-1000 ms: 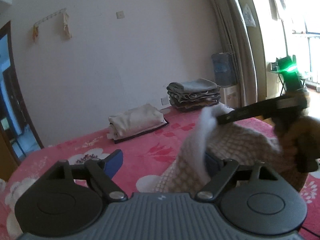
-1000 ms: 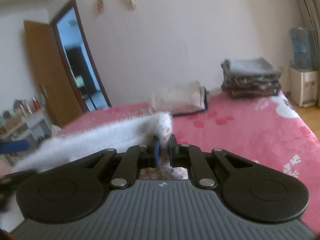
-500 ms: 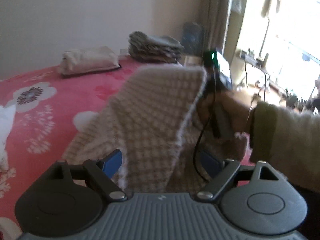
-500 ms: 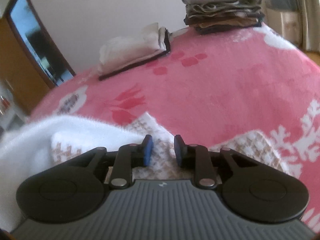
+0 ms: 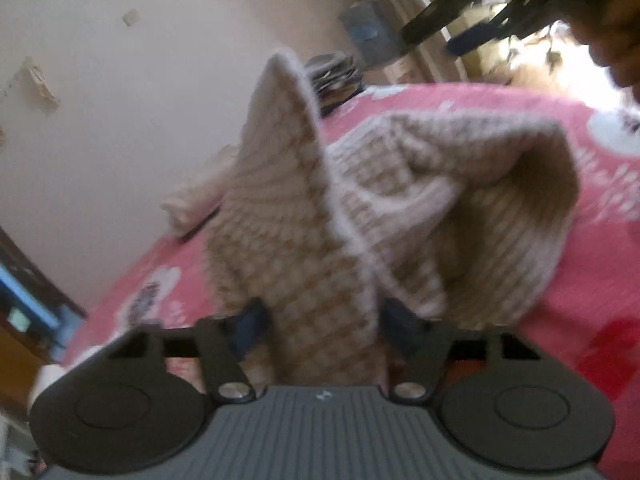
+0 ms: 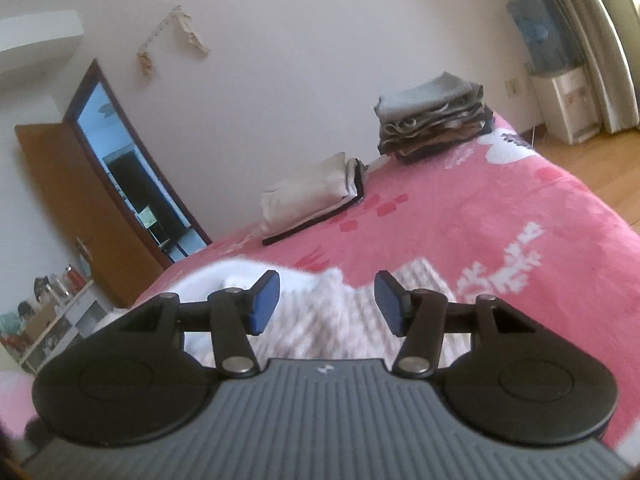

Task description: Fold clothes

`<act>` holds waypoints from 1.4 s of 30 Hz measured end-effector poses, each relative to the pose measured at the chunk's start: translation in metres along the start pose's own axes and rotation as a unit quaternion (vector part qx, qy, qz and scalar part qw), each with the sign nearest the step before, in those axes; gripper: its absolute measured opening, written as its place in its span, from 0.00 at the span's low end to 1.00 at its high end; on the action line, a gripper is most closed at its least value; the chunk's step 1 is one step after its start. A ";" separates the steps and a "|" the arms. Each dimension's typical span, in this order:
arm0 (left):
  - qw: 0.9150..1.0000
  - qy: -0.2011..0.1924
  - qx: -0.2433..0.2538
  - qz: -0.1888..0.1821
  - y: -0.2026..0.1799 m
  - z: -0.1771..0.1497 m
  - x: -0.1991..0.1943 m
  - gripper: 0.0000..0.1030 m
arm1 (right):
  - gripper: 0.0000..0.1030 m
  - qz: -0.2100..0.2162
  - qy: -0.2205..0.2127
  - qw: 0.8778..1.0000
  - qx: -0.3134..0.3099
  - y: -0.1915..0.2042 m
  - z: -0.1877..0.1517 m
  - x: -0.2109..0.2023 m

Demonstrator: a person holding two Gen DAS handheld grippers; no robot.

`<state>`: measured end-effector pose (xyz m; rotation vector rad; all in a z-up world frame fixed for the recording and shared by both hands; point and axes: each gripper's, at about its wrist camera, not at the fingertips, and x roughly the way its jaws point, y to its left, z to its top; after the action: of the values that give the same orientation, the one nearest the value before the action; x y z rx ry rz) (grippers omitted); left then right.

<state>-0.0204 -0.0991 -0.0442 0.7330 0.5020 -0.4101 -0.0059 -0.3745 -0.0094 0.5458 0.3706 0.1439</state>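
Observation:
A beige checked knit garment (image 5: 400, 200) with a white edge lies bunched on the pink bedspread (image 5: 600, 280). One fold of it rises in a ridge between the fingers of my left gripper (image 5: 324, 322). Those fingers stand apart, and the fabric fills the gap between them. In the left wrist view my right gripper (image 5: 480, 20) hangs blurred at the top right, above the garment and clear of it, held by a hand (image 5: 612, 20). In its own view the right gripper (image 6: 326, 306) is open with nothing between its pads, and the garment (image 6: 352, 320) lies just below it.
A folded beige pile (image 6: 312, 196) and a taller grey-brown stack (image 6: 432, 120) sit at the far side of the bed by the wall. A water dispenser (image 6: 560, 80) and wooden floor (image 6: 600, 168) are to the right. A door (image 6: 80, 200) and a low shelf (image 6: 48, 320) are to the left.
My right gripper has opened, let go of the garment and lifted away. The garment has dropped towards the bed, and my left gripper's fingers have narrowed around one fold.

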 end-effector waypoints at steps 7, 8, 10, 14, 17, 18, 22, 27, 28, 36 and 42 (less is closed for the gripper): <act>0.993 0.009 -0.120 0.013 0.049 -0.004 -0.007 0.28 | 0.51 0.016 0.040 0.995 -0.090 0.048 -0.027 -0.003; 0.990 0.008 -0.142 0.017 0.058 -0.006 -0.008 0.26 | 0.51 0.023 0.051 0.993 -0.103 0.056 -0.031 0.000; 0.985 0.010 -0.171 0.023 0.071 -0.009 -0.005 0.26 | 0.51 0.032 0.073 0.988 -0.136 0.072 -0.043 0.007; 0.976 0.011 -0.216 0.015 0.091 -0.018 -0.004 0.26 | 0.52 0.051 0.131 0.973 -0.181 0.099 -0.074 0.028; 0.973 0.008 -0.229 0.005 0.096 -0.020 -0.005 0.26 | 0.52 0.038 0.132 0.961 -0.238 0.122 -0.090 0.038; 0.973 0.006 -0.230 0.003 0.096 -0.020 -0.007 0.26 | 0.52 0.028 0.122 0.958 -0.257 0.129 -0.093 0.040; 0.973 0.004 -0.231 -0.008 0.094 -0.019 -0.008 0.27 | 0.52 -0.001 0.103 0.957 -0.270 0.137 -0.098 0.054; 0.975 -0.002 -0.223 -0.026 0.089 -0.015 -0.012 0.33 | 0.32 -0.035 0.094 0.955 -0.279 0.137 -0.107 0.055; 0.975 -0.004 -0.221 -0.031 0.088 -0.014 -0.015 0.40 | 0.28 -0.041 0.089 0.955 -0.279 0.137 -0.107 0.050; 0.979 -0.042 -0.197 -0.035 0.057 0.027 -0.019 0.69 | 0.13 -0.077 0.045 0.969 -0.231 0.130 -0.089 0.019; 0.972 0.029 -0.230 0.025 0.047 0.035 0.029 0.49 | 0.11 -0.118 0.035 0.979 -0.161 0.096 -0.078 0.007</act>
<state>0.0375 -0.0977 -0.0136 0.3078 0.6057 -0.2127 -0.0329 -0.2542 -0.0224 0.1745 0.4684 -0.0079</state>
